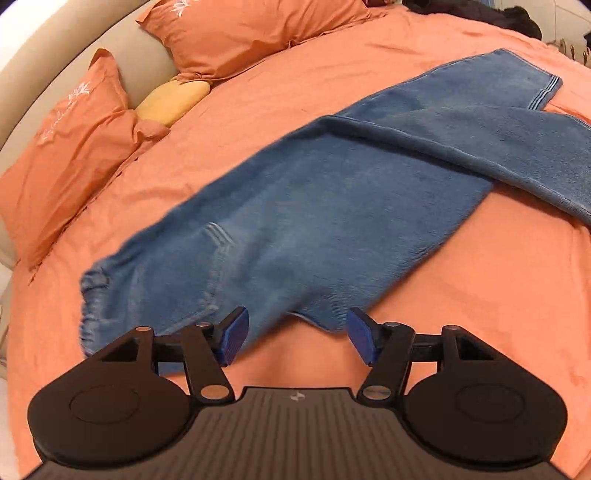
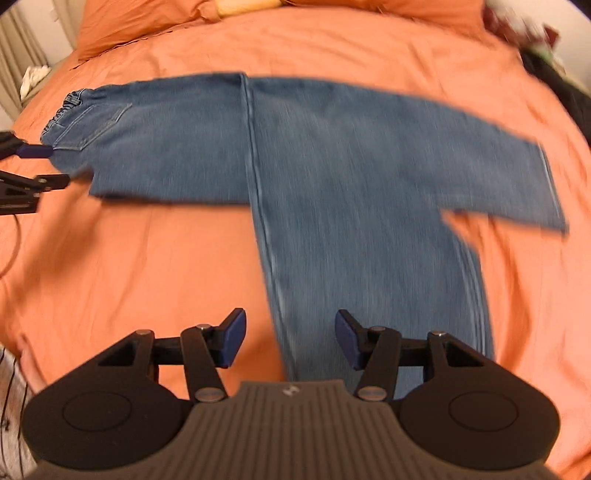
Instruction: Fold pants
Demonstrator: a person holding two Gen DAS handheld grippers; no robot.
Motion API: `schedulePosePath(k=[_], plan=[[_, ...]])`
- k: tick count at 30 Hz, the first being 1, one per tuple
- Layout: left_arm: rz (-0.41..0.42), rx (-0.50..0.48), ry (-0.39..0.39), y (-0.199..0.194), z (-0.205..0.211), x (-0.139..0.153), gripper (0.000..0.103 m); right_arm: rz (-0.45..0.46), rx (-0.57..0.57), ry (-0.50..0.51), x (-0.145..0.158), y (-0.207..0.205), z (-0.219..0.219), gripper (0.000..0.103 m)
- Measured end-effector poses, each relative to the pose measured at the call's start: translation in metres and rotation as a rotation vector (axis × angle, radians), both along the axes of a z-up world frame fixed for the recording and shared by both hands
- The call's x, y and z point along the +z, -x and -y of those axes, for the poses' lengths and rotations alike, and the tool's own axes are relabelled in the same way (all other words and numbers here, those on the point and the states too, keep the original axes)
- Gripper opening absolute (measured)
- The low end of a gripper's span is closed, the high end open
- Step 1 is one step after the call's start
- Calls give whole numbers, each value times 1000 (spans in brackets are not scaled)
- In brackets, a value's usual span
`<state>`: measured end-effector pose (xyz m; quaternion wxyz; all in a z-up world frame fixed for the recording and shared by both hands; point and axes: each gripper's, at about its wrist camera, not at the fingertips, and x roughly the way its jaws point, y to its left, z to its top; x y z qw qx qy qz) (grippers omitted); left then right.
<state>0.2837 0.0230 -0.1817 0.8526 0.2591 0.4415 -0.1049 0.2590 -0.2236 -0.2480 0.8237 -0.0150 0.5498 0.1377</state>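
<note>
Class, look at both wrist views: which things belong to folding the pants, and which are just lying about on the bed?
Belong to the job:
blue jeans
left gripper, open
right gripper, open
orange bedspread, the work surface

Just lying about:
orange pillows
yellow cushion
dark clothing

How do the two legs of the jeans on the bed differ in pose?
In the right wrist view, one jeans leg lies out sideways toward the right, its hem in full view. The other jeans leg runs down toward the right tongs, its hem hidden below them. Both are the same blue denim, lying flat on the orange bedcover.
</note>
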Motion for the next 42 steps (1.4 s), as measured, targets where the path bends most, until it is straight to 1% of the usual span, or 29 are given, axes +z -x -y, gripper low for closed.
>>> schedulePosePath(k=[2,3,5,6,8,10,11,12,13,14,15,16,18,20,23,26,28,31,36,40,42], plan=[[11,51,25,1,1,-12,72,-25,-12,-6,-7,11,2,53],[10,82,52,0,0,-17,72,-47,-10,-11,-12,15,3,58],[5,155,110,-7,-2,-26,73,-79,-15,-8,-23,21,2,59],[-7,192,123,-11,-2,-31,73,-95,-11,4,-29,23,-1,60],[-39,237,133,-18,0,-40,73,-119,-2,39,-40,21,-8,60],[-44,241,103,-19,6,-44,71,-126,7,83,-47,19,-13,60],[-33,249,70,-21,8,-44,59,-125,9,109,-50,16,-15,60],[-26,263,44,-23,10,-43,52,-129,7,140,-53,13,-17,60],[-45,273,58,-28,10,-40,47,-136,9,169,-56,11,-20,59],[-73,283,84,-31,9,-37,32,-136,13,194,-59,9,-21,47],[-96,293,93,-34,10,-34,28,-127,17,218,-59,9,-22,33],[-102,298,72,-35,14,-33,27,-115,24,217,-56,9,-21,17],[-104,285,14,-35,25,-31,23,-93,33,188,-45,12,-15,7],[-105,278,-27,-35,32,-31,21,-38,52,195,-23,16,-6,4],[-114,267,-52,-35,37,-34,21,71,69,255,22,12,13,3],[-119,237,-76,-35,40,-39,20,159,62,333,63,-9,35,2],[-119,217,-97,-35,44,-41,20,195,51,387,86,-32,47,2],[-132,200,-121,-37,47,-44,20,233,37,452,103,-70,70,2],[-175,193,-146,-43,50,-48,19,263,26,529,106,-141,98,1],[-211,185,-155,-50,52,-54,19,280,23,560,90,-196,111,0],[-225,181,-154,-51,52,-58,19,270,20,568,78,-224,118,0]])
